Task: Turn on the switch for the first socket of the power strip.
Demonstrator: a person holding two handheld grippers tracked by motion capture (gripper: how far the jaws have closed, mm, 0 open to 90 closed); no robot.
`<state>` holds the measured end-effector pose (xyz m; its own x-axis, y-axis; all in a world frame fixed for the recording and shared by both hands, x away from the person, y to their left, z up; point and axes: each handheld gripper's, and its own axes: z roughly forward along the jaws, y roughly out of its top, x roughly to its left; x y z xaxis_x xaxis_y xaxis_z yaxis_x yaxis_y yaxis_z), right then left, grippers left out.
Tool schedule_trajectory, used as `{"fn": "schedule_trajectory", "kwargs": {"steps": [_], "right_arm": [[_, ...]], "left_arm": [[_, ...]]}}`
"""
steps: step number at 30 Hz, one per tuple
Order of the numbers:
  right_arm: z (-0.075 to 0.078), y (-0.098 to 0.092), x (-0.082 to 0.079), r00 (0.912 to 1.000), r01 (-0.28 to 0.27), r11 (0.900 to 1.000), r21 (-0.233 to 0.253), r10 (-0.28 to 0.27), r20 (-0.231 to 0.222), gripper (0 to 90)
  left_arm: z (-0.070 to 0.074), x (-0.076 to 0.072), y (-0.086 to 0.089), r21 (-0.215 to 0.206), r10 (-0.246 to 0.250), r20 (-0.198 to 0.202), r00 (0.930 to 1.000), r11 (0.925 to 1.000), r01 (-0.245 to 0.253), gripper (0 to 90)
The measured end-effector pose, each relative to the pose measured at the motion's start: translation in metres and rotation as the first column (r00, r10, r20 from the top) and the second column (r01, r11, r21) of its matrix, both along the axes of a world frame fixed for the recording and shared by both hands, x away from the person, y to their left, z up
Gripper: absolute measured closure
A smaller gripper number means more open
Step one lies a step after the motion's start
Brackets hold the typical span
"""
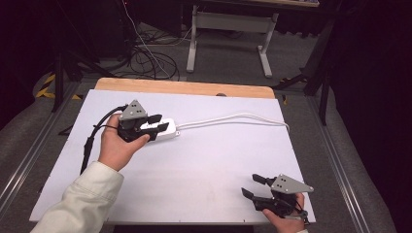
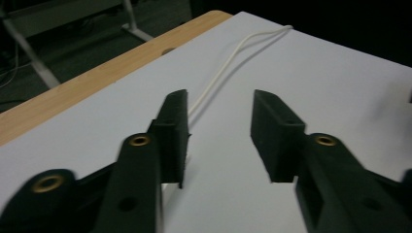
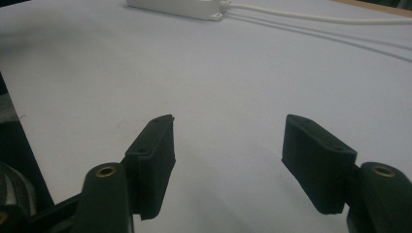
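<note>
Lying on the white table top (image 1: 204, 160), a white power strip (image 1: 163, 130) sits in the left half toward the far side, and its white cord (image 1: 233, 118) runs right across the surface, then bends back at the right edge. The left gripper (image 1: 160, 124) is held by the person's left hand (image 1: 118, 145) right at the strip, its two black jaws spread apart and reaching over the strip's top from the left; whether they touch the casing cannot be told from the high view. In the left gripper view the jaws stand wide, with a gap of bare table between them, and the cord (image 2: 218, 77) runs away toward the far right between their tips. A sliver of white shows under the left jaw in that view, too blurred to identify.

The right gripper (image 1: 256, 187) rests near the near right corner of the table, held by the right hand (image 1: 286, 221), well apart from the strip. Its jaws are also spread, empty, pointing left. In the right gripper view the strip (image 3: 177, 7) lies far off at the top edge, its cord (image 3: 316, 17) leading right.

A wooden edge (image 1: 184, 87) borders the far side of the table, and beyond it a white frame (image 1: 231, 34) stands on the grey floor beside loose dark cables (image 1: 145, 58).
</note>
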<state>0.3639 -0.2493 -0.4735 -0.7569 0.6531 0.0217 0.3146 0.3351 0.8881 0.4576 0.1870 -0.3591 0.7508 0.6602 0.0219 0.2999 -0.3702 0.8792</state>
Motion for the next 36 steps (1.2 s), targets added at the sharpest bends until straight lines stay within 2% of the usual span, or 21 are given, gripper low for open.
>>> {"fn": "schedule_trajectory", "kwargs": {"steps": [1, 2, 3, 6, 7, 9, 11, 12, 14, 16, 18, 20, 24, 25, 29, 33, 36], "right_arm": [[0.0, 0.0, 0.0, 1.0, 0.0, 1.0, 0.0, 0.0, 0.0, 37.0], [0.0, 0.0, 0.0, 1.0, -0.001, 1.0, 0.0, 0.001, 0.0, 37.0], [0.0, 0.0, 0.0, 1.0, -0.001, 1.0, 0.0, 0.001, 0.0, 37.0], [0.0, 0.0, 0.0, 1.0, -0.002, 1.0, -0.001, 0.002, -0.001, 37.0], [0.0, 0.0, 0.0, 1.0, -0.001, 1.0, 0.0, 0.001, 0.0, 37.0], [0.0, 0.0, 0.0, 1.0, -0.001, 1.0, 0.001, 0.001, 0.0, 37.0], [0.0, 0.0, 0.0, 1.0, -0.003, 1.0, -0.002, 0.003, 0.0, 37.0], [0.0, 0.0, 0.0, 1.0, -0.002, 1.0, 0.0, 0.002, 0.001, 37.0], [0.0, 0.0, 0.0, 1.0, -0.003, 1.0, -0.001, 0.003, 0.0, 37.0], [0.0, 0.0, 0.0, 1.0, -0.004, 1.0, -0.001, 0.004, 0.0, 37.0], [0.0, 0.0, 0.0, 1.0, -0.005, 1.0, -0.001, 0.005, 0.0, 37.0], [0.0, 0.0, 0.0, 1.0, -0.004, 1.0, 0.0, 0.004, 0.001, 36.9], [0.0, 0.001, 0.0, 1.0, -0.004, 1.0, 0.0, 0.004, 0.001, 36.9], [0.0, 0.001, 0.0, 1.0, -0.006, 1.0, -0.001, 0.006, 0.002, 36.9], [0.0, 0.001, 0.0, 1.0, -0.004, 1.0, -0.002, 0.004, 0.001, 36.9], [0.0, 0.001, 0.0, 1.0, -0.004, 1.0, -0.001, 0.004, 0.001, 36.9], [0.0, 0.0, 0.0, 1.0, -0.004, 1.0, 0.002, 0.004, 0.003, 36.8]], "left_arm": [[0.001, -0.003, 0.0, 0.003, -0.016, 0.001, 0.9999, 0.9999, 0.016, 45.0], [0.002, -0.006, 0.0, 0.006, -0.02, 0.01, 0.9998, 0.9998, 0.02, 42.0], [0.004, -0.009, 0.001, 0.003, -0.025, 0.002, 0.9997, 0.9997, 0.025, 42.0], [0.007, -0.018, 0.002, 0.001, -0.038, 0.011, 0.9992, 0.9993, 0.038, 31.8], [0.009, -0.024, 0.004, -0.011, -0.042, 0.018, 0.999, 0.9991, 0.042, 29.9], [0.009, -0.027, 0.005, -0.017, -0.047, 0.021, 0.9987, 0.9987, 0.048, 28.4], [0.01, -0.035, 0.01, -0.058, -0.054, 0.02, 0.9983, 0.9968, 0.055, 24.6], [0.01, -0.035, 0.01, -0.058, -0.054, 0.02, 0.9983, 0.9968, 0.055, 24.2], [0.009, -0.043, 0.016, -0.096, -0.062, 0.013, 0.998, 0.9934, 0.063, 22.7], [0.008, -0.046, 0.017, -0.106, -0.063, 0.009, 0.998, 0.9924, 0.063, 22.1], [0.006, -0.052, 0.021, -0.101, -0.055, 0.024, 0.9982, 0.9932, 0.057, 21.2], [0.003, -0.057, 0.024, -0.088, -0.045, 0.033, 0.9984, 0.995, 0.047, 20.8], [-0.004, -0.068, 0.025, 0.015, -0.024, 0.1, 0.9947, 0.9996, 0.022, 19.5], [-0.005, -0.07, 0.026, 0.02, -0.03, 0.102, 0.9944, 0.9994, 0.028, 19.5], [-0.012, -0.077, 0.031, -0.012, -0.024, 0.093, 0.9954, 0.9996, 0.025, 19.6], [-0.021, -0.083, 0.036, -0.046, -0.038, 0.073, 0.9966, 0.9981, 0.041, 19.8], [-0.029, -0.088, 0.039, -0.059, -0.046, 0.076, 0.996, 0.9969, 0.051, 20.7]]}}
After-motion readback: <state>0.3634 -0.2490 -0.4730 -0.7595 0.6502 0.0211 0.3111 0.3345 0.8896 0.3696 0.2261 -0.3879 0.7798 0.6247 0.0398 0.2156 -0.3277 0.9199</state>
